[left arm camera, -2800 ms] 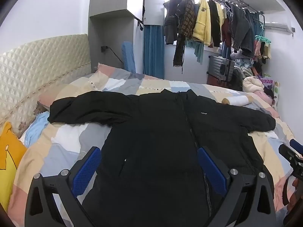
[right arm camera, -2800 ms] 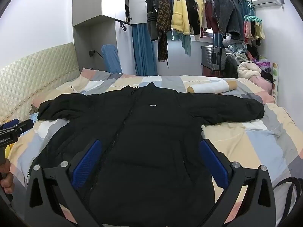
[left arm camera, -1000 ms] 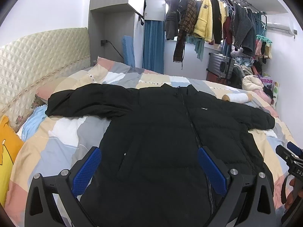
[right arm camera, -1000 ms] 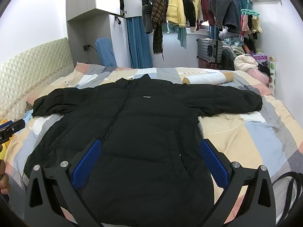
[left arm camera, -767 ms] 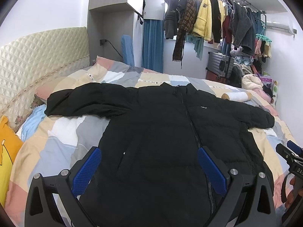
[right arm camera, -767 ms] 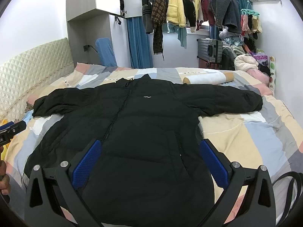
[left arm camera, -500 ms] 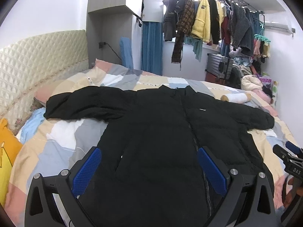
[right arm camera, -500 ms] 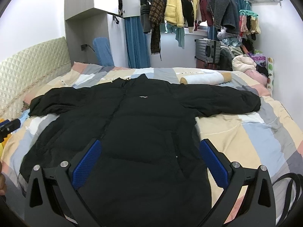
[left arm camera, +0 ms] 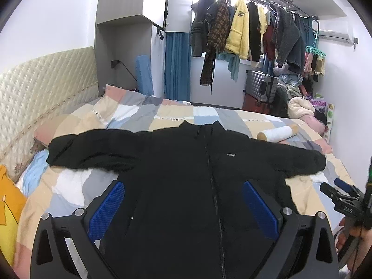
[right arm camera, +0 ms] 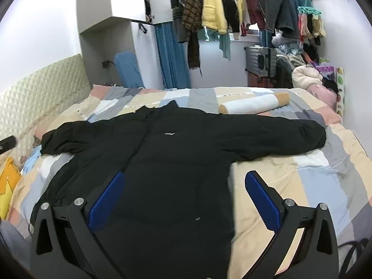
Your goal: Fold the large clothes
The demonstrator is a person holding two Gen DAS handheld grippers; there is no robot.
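1. Black puffy jacket (left arm camera: 186,174) lies flat on the bed (left arm camera: 76,193), front side up, zipped shut, with both sleeves stretched out to the sides. No part is folded yet, so I think the job is just at the start.

2. On the left side, a yellow pillow (left arm camera: 9,209) sits at the edge of the bed, near the soft headboard (left arm camera: 34,88). The jacket's left sleeve (left arm camera: 88,148) lies flat, its cuff pointing toward the headboard.

3. The left gripper (left arm camera: 183,204) hangs over the bottom of the jacket. Its blue pads are spread wide and hold nothing.

4. In the middle, the zipper (left arm camera: 211,174) runs down the jacket from the collar. A small white logo (right arm camera: 169,134) sits on the chest.

5. The right gripper (right arm camera: 184,200) hangs over the jacket's bottom right side. It is wide apart too, with nothing in it.

6. On the right, the other sleeve (right arm camera: 279,137) lies out flat, just in front of a white roll pillow (right arm camera: 253,103).

7. Far behind, lots of hanging clothes (left arm camera: 241,34) fill a rack near the window.

8. What is left, I think: fold both sleeves in over the chest, then fold the body up. That is nearly everything.
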